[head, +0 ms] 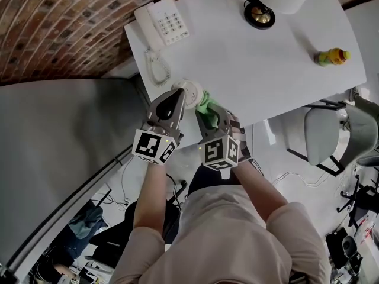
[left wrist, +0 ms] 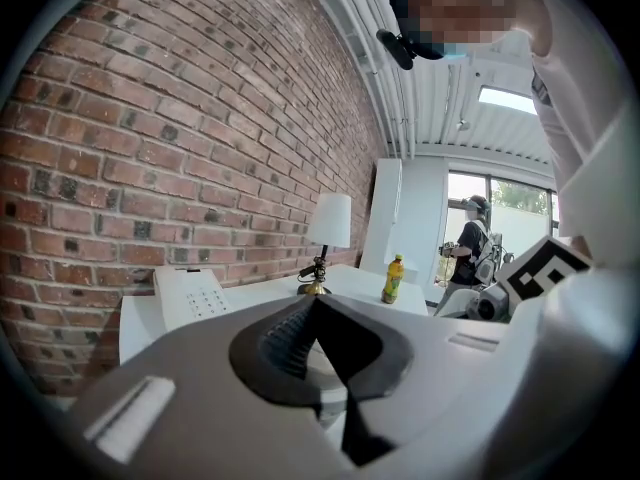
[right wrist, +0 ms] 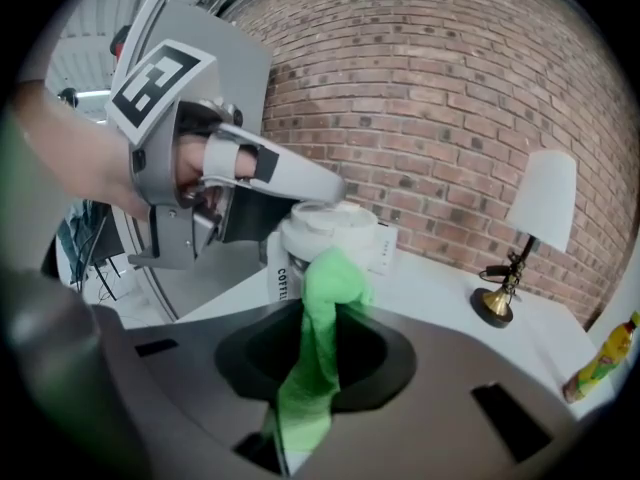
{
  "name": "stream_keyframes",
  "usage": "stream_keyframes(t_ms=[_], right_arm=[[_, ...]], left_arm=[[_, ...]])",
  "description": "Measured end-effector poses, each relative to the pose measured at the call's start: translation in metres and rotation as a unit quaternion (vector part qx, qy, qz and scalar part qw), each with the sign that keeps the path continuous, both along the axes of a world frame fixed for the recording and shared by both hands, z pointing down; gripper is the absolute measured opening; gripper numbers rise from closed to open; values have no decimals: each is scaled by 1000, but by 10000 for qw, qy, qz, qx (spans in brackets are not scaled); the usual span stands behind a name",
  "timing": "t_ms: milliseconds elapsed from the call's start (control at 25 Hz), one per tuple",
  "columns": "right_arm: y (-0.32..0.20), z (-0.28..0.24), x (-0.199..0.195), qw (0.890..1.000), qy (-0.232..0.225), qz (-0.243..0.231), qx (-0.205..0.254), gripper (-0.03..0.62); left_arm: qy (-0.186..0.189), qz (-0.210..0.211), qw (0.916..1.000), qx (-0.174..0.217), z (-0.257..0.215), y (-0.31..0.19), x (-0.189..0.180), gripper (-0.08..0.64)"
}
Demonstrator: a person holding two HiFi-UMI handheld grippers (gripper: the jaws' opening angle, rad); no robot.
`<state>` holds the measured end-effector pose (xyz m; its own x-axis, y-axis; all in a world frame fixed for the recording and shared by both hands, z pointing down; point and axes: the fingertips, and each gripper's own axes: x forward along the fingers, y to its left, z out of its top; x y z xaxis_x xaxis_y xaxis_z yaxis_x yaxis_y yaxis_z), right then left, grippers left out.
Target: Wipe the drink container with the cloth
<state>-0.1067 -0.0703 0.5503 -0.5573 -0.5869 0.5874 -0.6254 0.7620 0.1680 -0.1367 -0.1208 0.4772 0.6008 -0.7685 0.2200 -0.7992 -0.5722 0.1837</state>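
Observation:
A white lidded drink cup (head: 190, 91) stands at the near edge of the white table (head: 254, 76). My left gripper (head: 176, 94) reaches it from the left, jaws closed on the lid's rim; in the left gripper view the white lid (left wrist: 328, 364) shows between the dark pads. My right gripper (head: 208, 115) is shut on a green cloth (head: 205, 103), right beside the cup. In the right gripper view the cloth (right wrist: 318, 338) hangs bunched against the cup's (right wrist: 322, 236) side, with the left gripper (right wrist: 295, 183) at the lid.
On the table are a white desk phone (head: 163, 21), a brass-footed lamp (head: 260, 13) and a yellow bottle (head: 333, 57) at the far right. A brick wall (head: 53, 22) runs behind. An office chair (head: 328, 138) stands right of the table. A person (left wrist: 470, 240) stands far off.

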Motion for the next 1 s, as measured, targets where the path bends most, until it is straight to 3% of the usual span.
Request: stream_keyframes(t_ms=[400, 560, 1000], right_arm=[[7, 42, -10, 9981, 382, -409, -260, 66], [2, 62, -12, 9957, 603, -584, -382, 66], [9, 116, -24, 9808, 1269, -1186, -885, 66]], left_arm=[[39, 25, 10000, -14, -1, 0, 2, 5], [-112, 51, 9999, 32, 0, 1, 5, 5], [-134, -19, 9999, 31, 0, 0, 6, 5]])
